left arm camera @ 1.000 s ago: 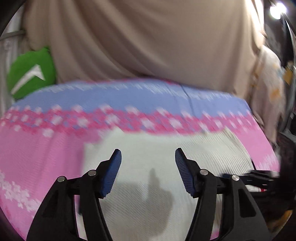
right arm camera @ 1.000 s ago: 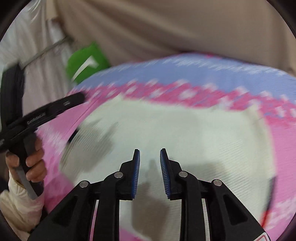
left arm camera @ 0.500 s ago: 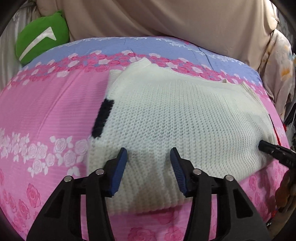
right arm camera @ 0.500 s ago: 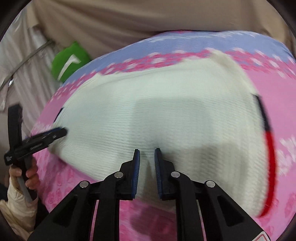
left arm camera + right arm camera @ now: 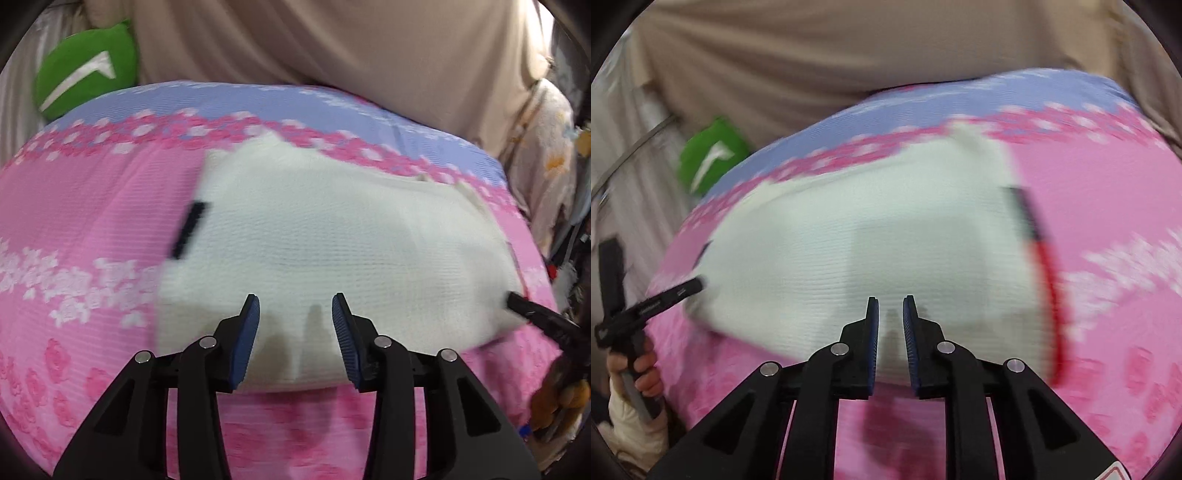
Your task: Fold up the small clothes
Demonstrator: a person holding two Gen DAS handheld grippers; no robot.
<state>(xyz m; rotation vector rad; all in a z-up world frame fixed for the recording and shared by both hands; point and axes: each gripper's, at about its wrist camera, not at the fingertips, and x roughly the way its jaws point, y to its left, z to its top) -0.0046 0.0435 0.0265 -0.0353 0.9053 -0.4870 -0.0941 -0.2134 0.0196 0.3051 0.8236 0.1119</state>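
Note:
A white knit sweater (image 5: 332, 236) lies flat on a pink and blue floral bed cover (image 5: 92, 206). It has a black trim strip on its left side (image 5: 188, 229) and a black-and-red trim on its right side (image 5: 1038, 258). My left gripper (image 5: 295, 332) is open and empty, just above the sweater's near edge. My right gripper (image 5: 890, 332) has its jaws a narrow gap apart, empty, above the near edge of the sweater (image 5: 868, 251). The left gripper's fingertip also shows in the right wrist view (image 5: 690, 288), at the sweater's left edge.
A green cushion with a white mark (image 5: 85, 70) sits at the back left. A beige curtain (image 5: 332, 44) hangs behind the bed. Cluttered fabric and objects (image 5: 546, 166) stand at the right of the bed.
Both grippers have drawn back toward the sweater's near edge. The left jaws narrowed and then widened a little. The right jaws stay nearly closed.

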